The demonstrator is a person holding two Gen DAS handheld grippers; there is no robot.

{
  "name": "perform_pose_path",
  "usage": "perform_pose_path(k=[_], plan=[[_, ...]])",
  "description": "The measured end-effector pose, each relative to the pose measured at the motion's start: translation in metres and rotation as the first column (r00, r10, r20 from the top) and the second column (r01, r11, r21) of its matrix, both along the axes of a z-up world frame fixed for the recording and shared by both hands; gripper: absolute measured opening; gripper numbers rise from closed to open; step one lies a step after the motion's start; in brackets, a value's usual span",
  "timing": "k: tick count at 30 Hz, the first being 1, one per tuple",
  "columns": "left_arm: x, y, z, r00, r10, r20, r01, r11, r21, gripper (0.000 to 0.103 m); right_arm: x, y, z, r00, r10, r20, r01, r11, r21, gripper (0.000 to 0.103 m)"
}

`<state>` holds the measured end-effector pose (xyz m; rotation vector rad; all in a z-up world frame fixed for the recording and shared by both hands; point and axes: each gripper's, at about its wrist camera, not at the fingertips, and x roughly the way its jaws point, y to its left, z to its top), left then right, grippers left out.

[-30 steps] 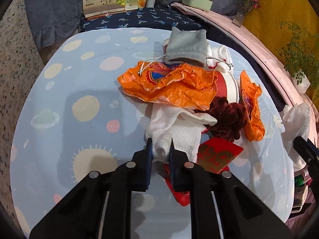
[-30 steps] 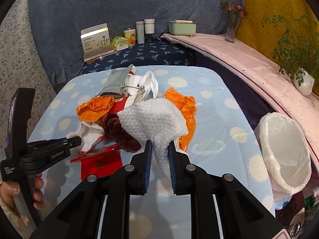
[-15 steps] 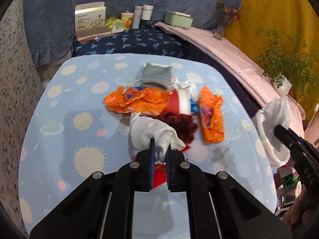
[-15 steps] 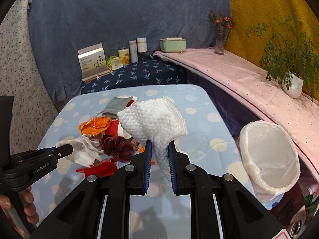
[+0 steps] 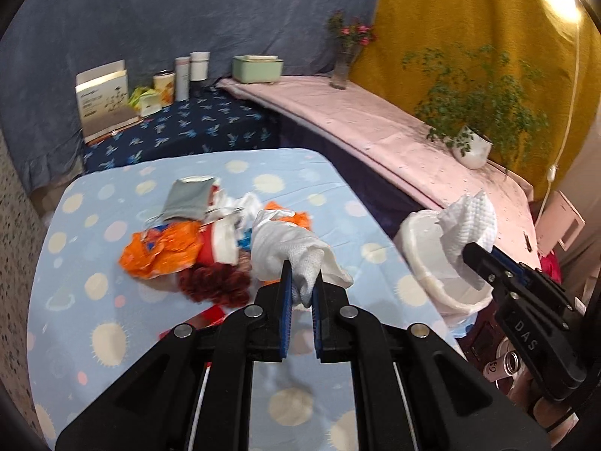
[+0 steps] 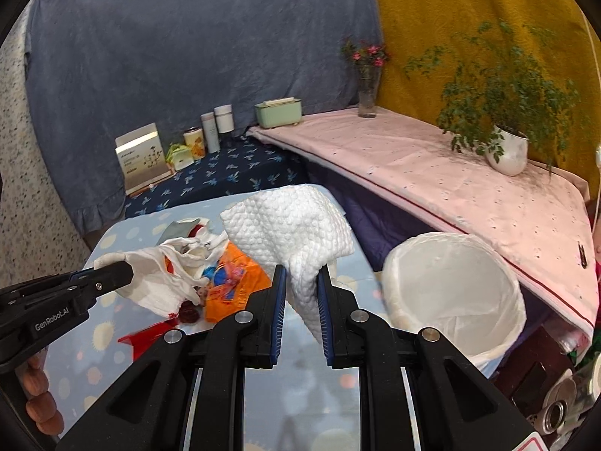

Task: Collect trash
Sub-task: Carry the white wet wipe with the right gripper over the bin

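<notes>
Back wall: blue-grey cloth drape (image 6: 195, 49)
Right wall: mustard-yellow cloth (image 6: 432, 18)
Left wall: speckled surface (image 6: 15, 173)
Ledge: pink cloth cover (image 6: 432, 173), bearing a potted plant (image 6: 503, 112) and a flower vase (image 6: 367, 94)
Table: blue dotted cloth (image 5: 94, 300)

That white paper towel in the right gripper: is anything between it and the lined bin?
Nothing visible. The paper towel hangs in the right gripper, clear of the table; the bin stands open-mouthed beside the table, with only open air between.

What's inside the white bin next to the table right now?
The bin shows only its white liner; no trash is visible inside. Its bottom is hidden by the near rim.
</notes>
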<state>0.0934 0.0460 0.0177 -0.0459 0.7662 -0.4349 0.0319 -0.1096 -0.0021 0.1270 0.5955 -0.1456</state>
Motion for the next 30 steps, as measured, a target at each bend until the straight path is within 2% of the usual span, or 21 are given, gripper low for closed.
perform_pose_path(k=[11, 23, 30], plan=[[-0.009, -0.089, 0.013, 0.986, -0.166, 0.032, 0.166, 0.986, 0.01, 0.009, -0.018, -0.066, 0.001, 0.988, -0.15, 0.027, 0.15, 0.989, 0.018, 0.016], [-0.001, -0.173, 0.003, 0.945, -0.328, 0.008, 0.328, 0.944, -0.024, 0.009, -0.029, -0.141, -0.016, 0.957, -0.29, 0.007, 0.289, 0.956, 0.045, 0.016], [0.011, -0.22, -0.011, 0.913, -0.407, -0.014, 0.407, 0.913, -0.021, 0.01, -0.024, -0.173, -0.032, 0.943, -0.331, -0.025, 0.332, 0.941, 0.064, 0.016]])
